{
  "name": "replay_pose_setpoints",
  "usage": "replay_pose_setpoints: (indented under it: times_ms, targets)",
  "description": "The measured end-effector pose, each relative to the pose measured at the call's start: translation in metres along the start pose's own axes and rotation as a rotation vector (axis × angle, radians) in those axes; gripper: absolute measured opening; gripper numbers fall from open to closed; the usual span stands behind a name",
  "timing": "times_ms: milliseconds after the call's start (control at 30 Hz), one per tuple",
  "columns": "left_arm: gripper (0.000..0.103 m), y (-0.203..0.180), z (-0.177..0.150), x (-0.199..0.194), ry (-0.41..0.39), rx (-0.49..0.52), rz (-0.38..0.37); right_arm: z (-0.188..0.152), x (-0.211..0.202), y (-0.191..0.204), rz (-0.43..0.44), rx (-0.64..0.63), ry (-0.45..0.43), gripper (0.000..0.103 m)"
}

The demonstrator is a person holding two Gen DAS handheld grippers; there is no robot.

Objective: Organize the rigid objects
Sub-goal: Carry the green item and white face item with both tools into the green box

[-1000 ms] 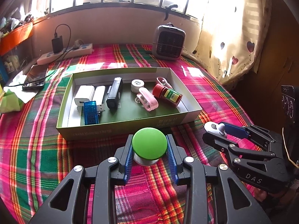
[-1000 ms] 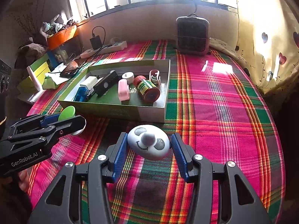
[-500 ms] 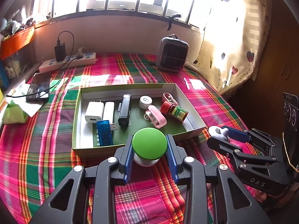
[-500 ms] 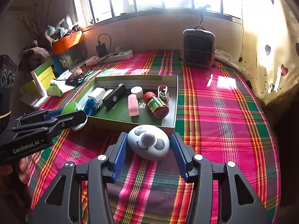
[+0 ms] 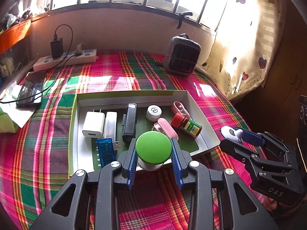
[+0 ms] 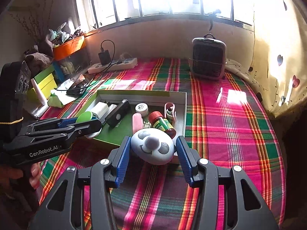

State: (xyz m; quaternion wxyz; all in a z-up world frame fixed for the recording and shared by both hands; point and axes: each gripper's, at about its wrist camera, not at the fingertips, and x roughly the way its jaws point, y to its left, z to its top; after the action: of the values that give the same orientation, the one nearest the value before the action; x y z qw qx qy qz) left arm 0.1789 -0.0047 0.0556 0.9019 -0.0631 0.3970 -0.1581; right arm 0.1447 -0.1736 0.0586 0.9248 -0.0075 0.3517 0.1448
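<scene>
My left gripper (image 5: 153, 154) is shut on a round green-topped knob with a white base (image 5: 153, 147), held over the near edge of the green cardboard box (image 5: 132, 94). The right gripper (image 6: 152, 151) is shut on a white egg-shaped panda-face toy (image 6: 153, 147) at the box's near right corner (image 6: 185, 103). Each gripper shows in the other's view: the right one (image 5: 235, 136) to the right of the box, the left one (image 6: 86, 123) at the left. The box holds a white charger (image 5: 94, 124), a black device (image 5: 129, 122), a blue USB stick (image 5: 105, 151), a pink clip (image 5: 167, 127) and a red-capped bottle (image 5: 186, 124).
A small grey heater (image 5: 182, 55) stands at the back right of the plaid cloth. A power strip (image 5: 65, 60) with a plugged charger lies along the back wall. A phone (image 5: 29, 94) on paper lies left of the box. A curtain (image 5: 245, 44) hangs at the right.
Both grippers have moved forward towards the box with their objects still held, the right one also rising. The box now sits directly under and behind the held objects.
</scene>
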Motion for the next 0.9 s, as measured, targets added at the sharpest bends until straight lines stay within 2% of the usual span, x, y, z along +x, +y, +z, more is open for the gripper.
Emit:
replay_pose_setpoints:
  times_ms: [500,900]
  targets:
    - [0.032,0.001,0.005,0.035,0.045,-0.006,0.008,0.032,0.022,-0.018,-0.008,0.035,-0.014,0.049]
    - [0.032,0.002,0.006,0.055,0.073,-0.001,0.026,0.047,0.057,-0.021,-0.002,0.021,0.029,0.049]
